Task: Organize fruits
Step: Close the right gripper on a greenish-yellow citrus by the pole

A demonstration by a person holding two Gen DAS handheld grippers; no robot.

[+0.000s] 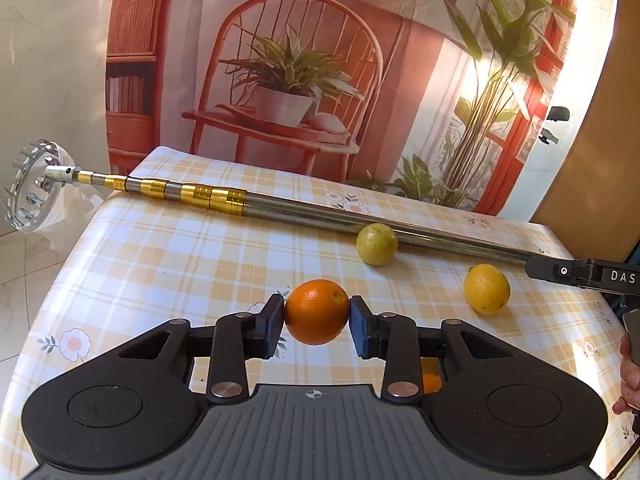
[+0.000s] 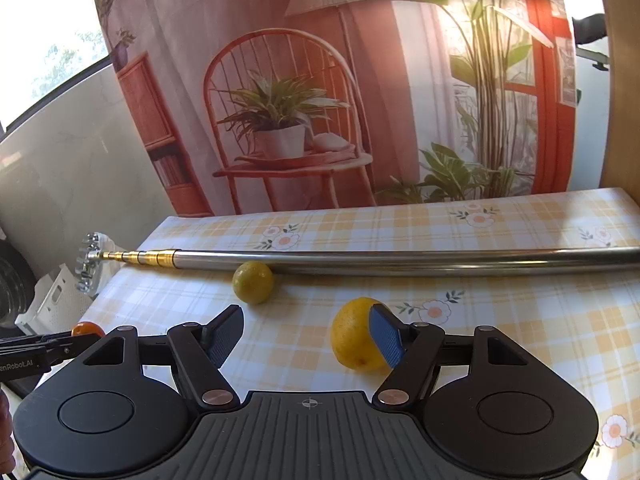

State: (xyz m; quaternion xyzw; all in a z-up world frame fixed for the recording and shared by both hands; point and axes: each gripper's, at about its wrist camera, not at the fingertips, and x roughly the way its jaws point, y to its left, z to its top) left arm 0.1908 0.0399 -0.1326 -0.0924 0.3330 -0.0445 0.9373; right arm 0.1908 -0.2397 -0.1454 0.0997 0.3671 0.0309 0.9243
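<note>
Your left gripper (image 1: 317, 318) is clamped on the orange (image 1: 316, 312), above the tablecloth (image 1: 160, 264). Your right gripper (image 2: 306, 338) stands apart, its right finger beside the lemon (image 2: 354, 334). The lime (image 2: 253, 282) lies at eleven o'clock, touching the pole (image 2: 400, 262).

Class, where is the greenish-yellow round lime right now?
The greenish-yellow round lime sits on the checked tablecloth against the long telescopic metal pole, beyond the orange gripped in the left claw.
</note>
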